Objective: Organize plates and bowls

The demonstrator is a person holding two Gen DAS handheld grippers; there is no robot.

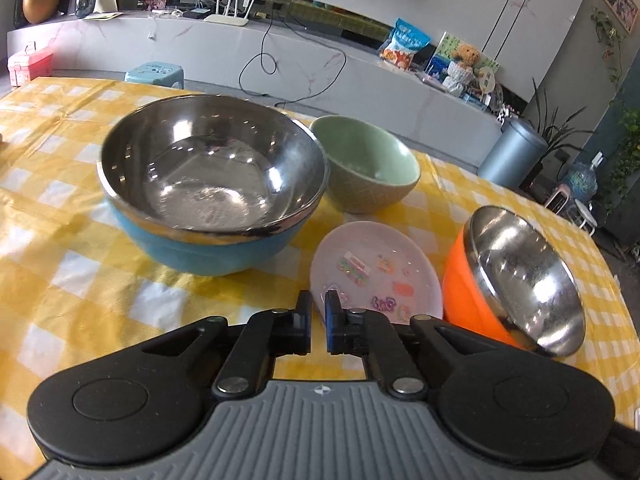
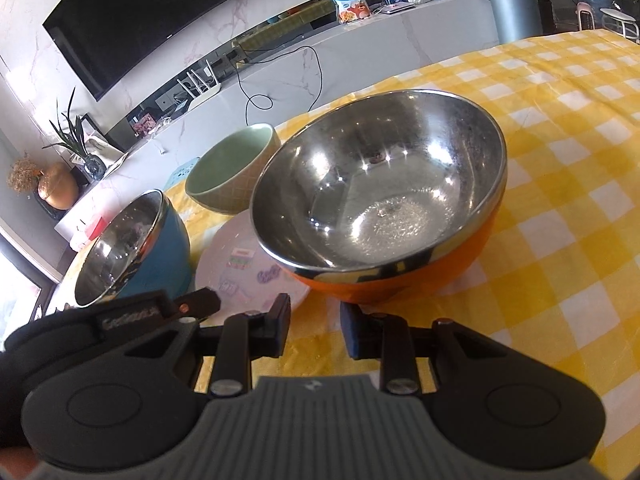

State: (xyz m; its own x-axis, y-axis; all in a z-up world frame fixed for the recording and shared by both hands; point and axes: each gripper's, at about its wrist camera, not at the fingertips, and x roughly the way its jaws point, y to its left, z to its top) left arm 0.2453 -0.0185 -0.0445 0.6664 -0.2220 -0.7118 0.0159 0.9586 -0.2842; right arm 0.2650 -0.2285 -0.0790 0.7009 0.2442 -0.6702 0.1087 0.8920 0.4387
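A blue bowl with a steel lining stands on the yellow checked table. Behind it sits a green ceramic bowl. A white plate with stickers lies flat between the bowls. An orange bowl with a steel lining stands to the right. My left gripper is nearly shut around the plate's near rim; contact is unclear. My right gripper is open, just in front of the orange bowl's near side.
The table has a yellow and white checked cloth. Beyond its far edge are a turquoise stool, a long white marble shelf with cables and a router, and a grey bin.
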